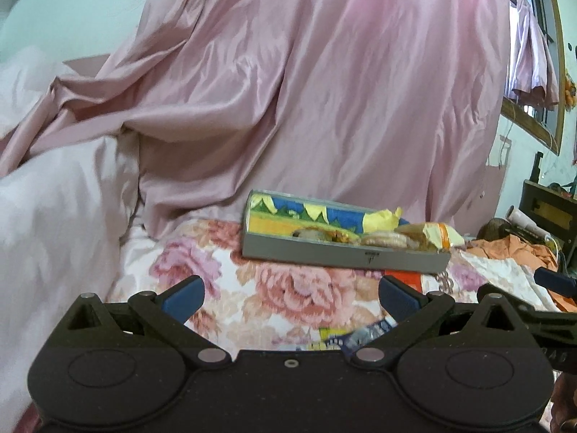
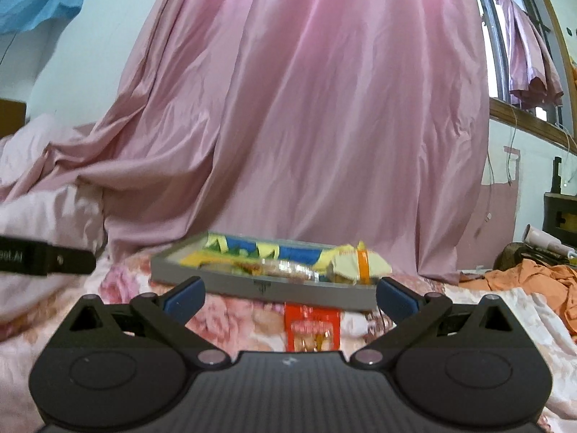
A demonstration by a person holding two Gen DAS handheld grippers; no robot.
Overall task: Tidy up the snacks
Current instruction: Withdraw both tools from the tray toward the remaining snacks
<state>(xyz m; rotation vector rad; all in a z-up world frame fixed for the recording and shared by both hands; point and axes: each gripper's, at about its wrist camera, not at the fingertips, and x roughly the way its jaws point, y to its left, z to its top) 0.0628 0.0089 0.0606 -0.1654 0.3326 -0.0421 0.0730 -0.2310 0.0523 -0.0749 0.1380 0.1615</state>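
Red snack pkt (image 2: 312, 328) partly hidden under grey tray (image 2: 259, 285), just beyond wide-open right gripper (image 2: 290, 297). Left gripper (image 1: 291, 297) also spread wide, nothing held, tray far-right.

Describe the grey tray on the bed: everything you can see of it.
The grey tray is long, shallow and rectangular, looks like plastic or metal, and rests flat on the floral bedspread, before the pink curtain. It holds snack packets and round biscuits. A red packet lies at its near wall. Neither gripper touches it.
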